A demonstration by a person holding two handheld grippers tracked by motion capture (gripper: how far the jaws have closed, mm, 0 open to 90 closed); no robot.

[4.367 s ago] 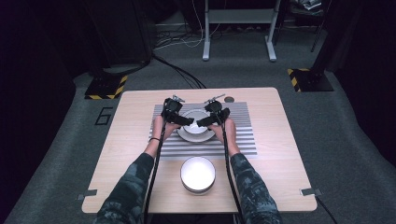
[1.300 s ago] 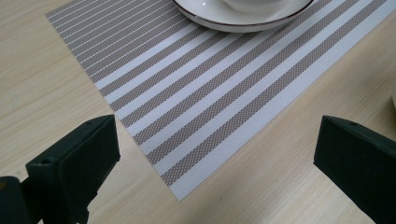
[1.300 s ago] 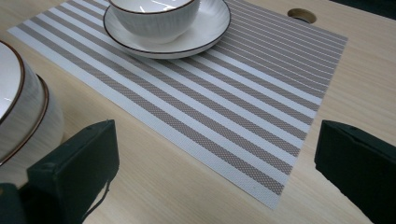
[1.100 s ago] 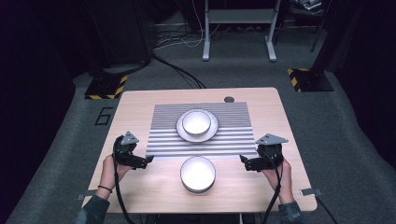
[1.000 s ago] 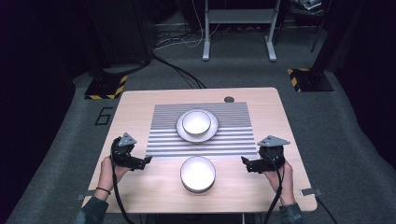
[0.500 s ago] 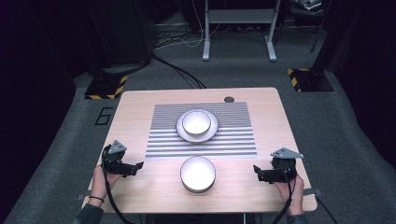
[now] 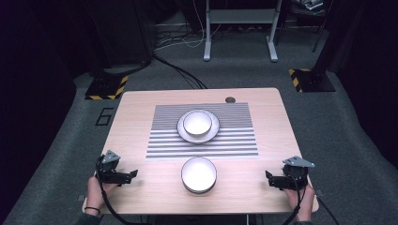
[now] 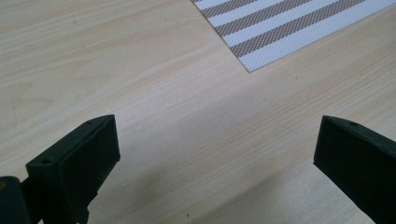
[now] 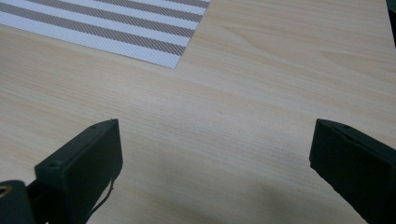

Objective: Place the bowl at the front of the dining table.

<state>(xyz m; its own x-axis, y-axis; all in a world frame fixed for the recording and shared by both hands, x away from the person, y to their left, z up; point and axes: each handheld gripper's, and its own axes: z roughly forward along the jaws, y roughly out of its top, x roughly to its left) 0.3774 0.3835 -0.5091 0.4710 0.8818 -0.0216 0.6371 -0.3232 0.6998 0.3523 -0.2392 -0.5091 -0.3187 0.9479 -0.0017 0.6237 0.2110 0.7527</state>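
Observation:
A white bowl [image 7: 197,123] sits on a grey-rimmed plate [image 7: 183,134] on the striped placemat [image 7: 164,140] in the high view. A second white bowl [image 7: 199,174], apparently a short stack, stands on bare wood in front of the mat. My left gripper [image 7: 133,174] rests at the table's front left, open and empty, its jaws wide apart over bare wood [image 8: 196,140]. At the front right my right gripper [image 7: 268,177] is open and empty too. A corner of the placemat [image 8: 261,42] shows in the left gripper view, and the placemat [image 9: 116,32] shows again in the right gripper view.
The wooden table [image 7: 141,112] has a small dark round cap [image 7: 230,100] near its far edge. Cables [image 7: 178,70] run over the grey floor behind the table, with a metal stand [image 7: 239,28] and yellow-black marked bases [image 7: 105,86] beyond.
Both grippers pulled back from the bowl on the plate to the table's front corners, farther out and toward the person. The bowls and plate stay put.

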